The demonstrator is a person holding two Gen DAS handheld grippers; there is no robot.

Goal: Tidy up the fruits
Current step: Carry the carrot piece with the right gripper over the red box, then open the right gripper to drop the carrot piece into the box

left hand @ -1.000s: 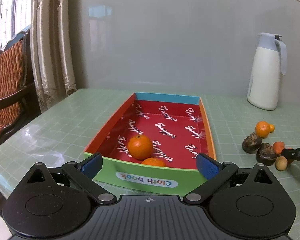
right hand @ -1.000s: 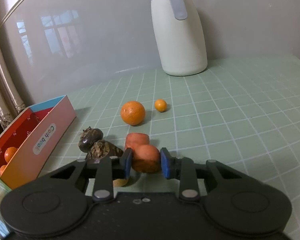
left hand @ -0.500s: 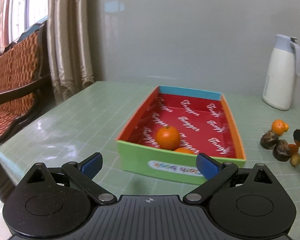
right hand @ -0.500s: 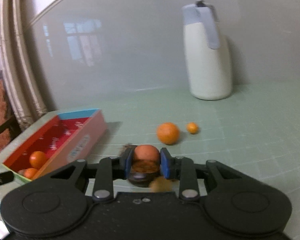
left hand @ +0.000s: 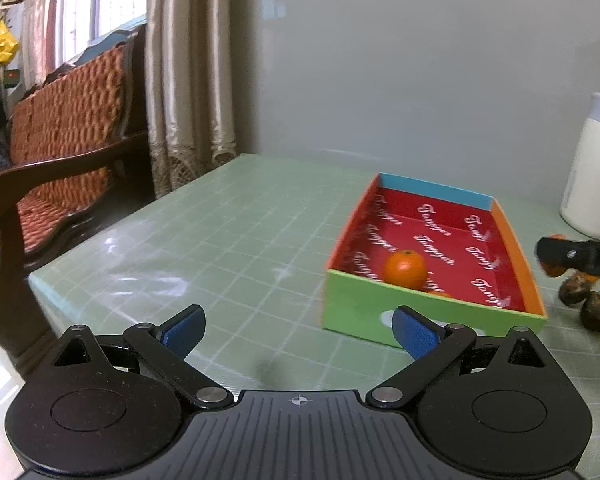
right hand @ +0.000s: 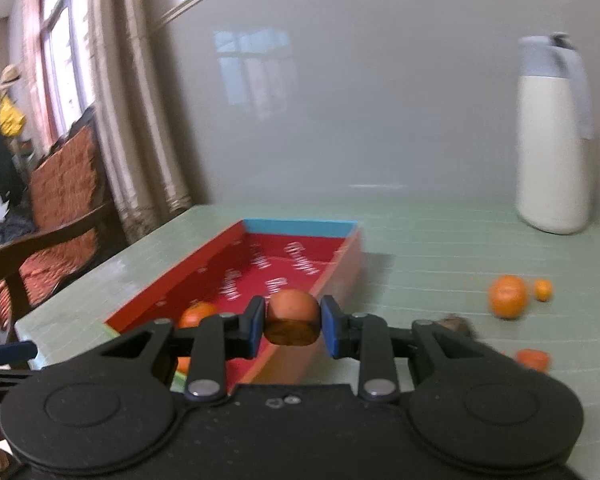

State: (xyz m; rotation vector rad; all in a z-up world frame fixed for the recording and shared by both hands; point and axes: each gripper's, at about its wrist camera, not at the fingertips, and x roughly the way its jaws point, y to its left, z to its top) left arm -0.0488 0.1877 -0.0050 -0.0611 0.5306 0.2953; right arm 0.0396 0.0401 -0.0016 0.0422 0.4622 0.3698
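Note:
My right gripper [right hand: 293, 324] is shut on a small orange-red fruit [right hand: 293, 309] and holds it above the near right wall of the colourful open box [right hand: 342, 254]. An orange [right hand: 198, 313] lies inside that box. In the left wrist view the same box [left hand: 428, 316] sits at right with an orange [left hand: 405, 269] in it and a second one partly hidden by the green front wall. My left gripper [left hand: 298, 330] hangs open over bare table, left of the box. The right gripper's finger [left hand: 576, 257] pokes in from the right edge.
An orange [right hand: 507, 296], a tiny orange [right hand: 543, 290], a reddish fruit [right hand: 534, 359] and a dark brown fruit [right hand: 456, 325] lie on the green table right of the box. A white jug [right hand: 552, 136] stands at the back right. A wooden chair [left hand: 60, 152] stands left of the table's edge.
My right gripper has lifted the orange-red fruit off the table and carried it left toward the box. My left gripper has drifted left, so the box now sits at right.

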